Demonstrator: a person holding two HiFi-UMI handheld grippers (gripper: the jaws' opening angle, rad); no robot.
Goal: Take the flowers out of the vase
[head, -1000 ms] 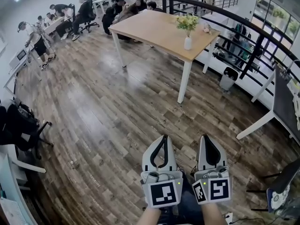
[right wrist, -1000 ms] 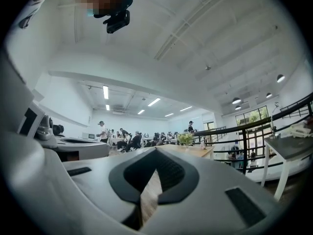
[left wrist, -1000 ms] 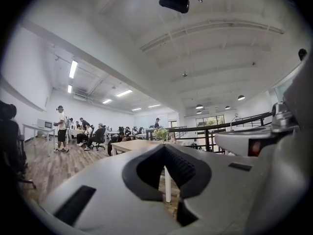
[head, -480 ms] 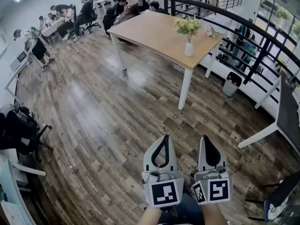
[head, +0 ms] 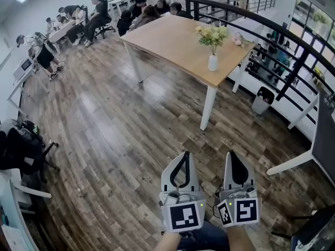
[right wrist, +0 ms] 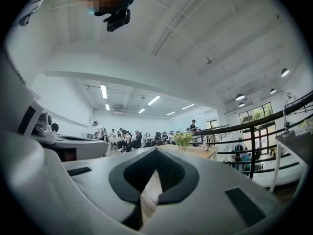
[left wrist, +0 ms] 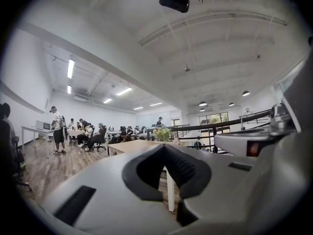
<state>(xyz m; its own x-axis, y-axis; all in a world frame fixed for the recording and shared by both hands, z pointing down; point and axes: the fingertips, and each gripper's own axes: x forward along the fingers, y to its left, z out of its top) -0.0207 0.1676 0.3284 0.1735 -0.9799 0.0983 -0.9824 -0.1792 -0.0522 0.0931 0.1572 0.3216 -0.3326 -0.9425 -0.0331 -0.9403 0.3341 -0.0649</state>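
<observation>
Left gripper [head: 184, 153] and right gripper [head: 230, 152], both closed and empty, are well apart from the small white ceramic vase [head: 213, 63]: open near it, steady it, lift the yellow-green flower bunch [head: 212, 34] straight up.

A long wooden table [head: 167, 35] on white legs stands on a dark plank floor [head: 104, 129]. A small pink object [head: 239, 40] lies near the table's far right edge. A black railing [head: 272, 30] curves behind it, with a white waste bin [head: 263, 99] at its foot. Seated people [head: 94, 14] line desks at the far left. A black office chair [head: 23, 150] sits at the left edge.
</observation>
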